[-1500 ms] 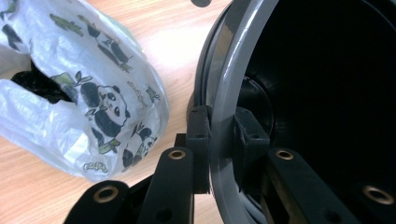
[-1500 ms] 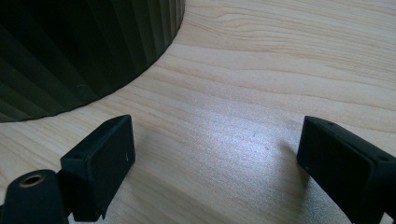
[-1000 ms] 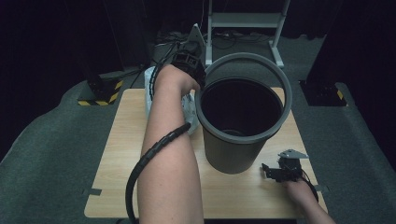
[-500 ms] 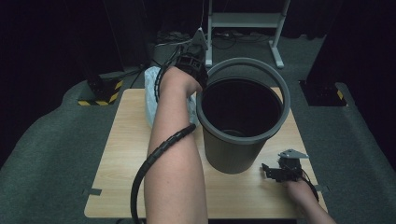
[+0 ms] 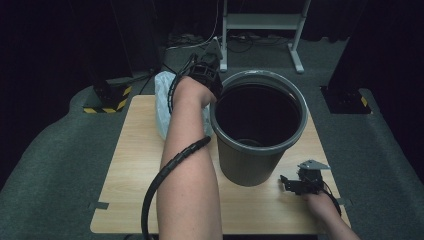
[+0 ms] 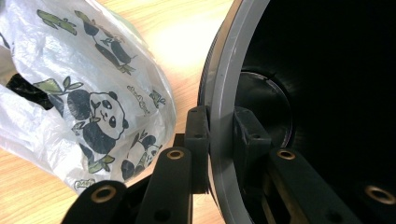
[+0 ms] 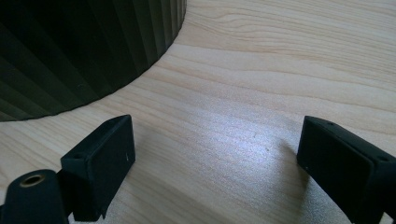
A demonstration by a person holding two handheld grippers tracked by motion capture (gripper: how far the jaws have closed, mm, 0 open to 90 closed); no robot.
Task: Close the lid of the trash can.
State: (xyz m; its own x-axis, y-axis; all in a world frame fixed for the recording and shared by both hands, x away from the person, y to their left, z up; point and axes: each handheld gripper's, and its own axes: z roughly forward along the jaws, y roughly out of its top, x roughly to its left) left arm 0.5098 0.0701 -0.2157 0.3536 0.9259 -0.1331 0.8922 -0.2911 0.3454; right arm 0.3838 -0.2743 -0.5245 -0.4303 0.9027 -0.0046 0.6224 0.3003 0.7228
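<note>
Now, going left to right, we begin with the panda-print plastic bag (image 5: 162, 102), which lies crumpled on the tabletop (image 5: 130, 165) at about nine o'clock from the grey bin (image 5: 260, 132), just beside its wall. Over the last second our left forearm has edged a little toward twelve o'clock along that side, while the bin and the bag have kept their places. We judge from this that we have settled our hold on the rim and that the bin is now ready to be tilted or steadied for the bag.

Our left gripper (image 6: 219, 140) sits at the bin's ten o'clock edge. In the left gripper view the jaws straddle the rim, one outside the wall and one inside, and they are clenched on it, narrow, with the pads pressed to the grey plastic. The bag lies just outside the outer jaw, not between them.

Further right, at about five o'clock from the bin, our right gripper (image 5: 300, 182) rests near the tabletop's front corner. Its jaws are spread wide and released, with nothing between them but bare wood; the bin's ribbed wall stands close by, apart from them.
</note>
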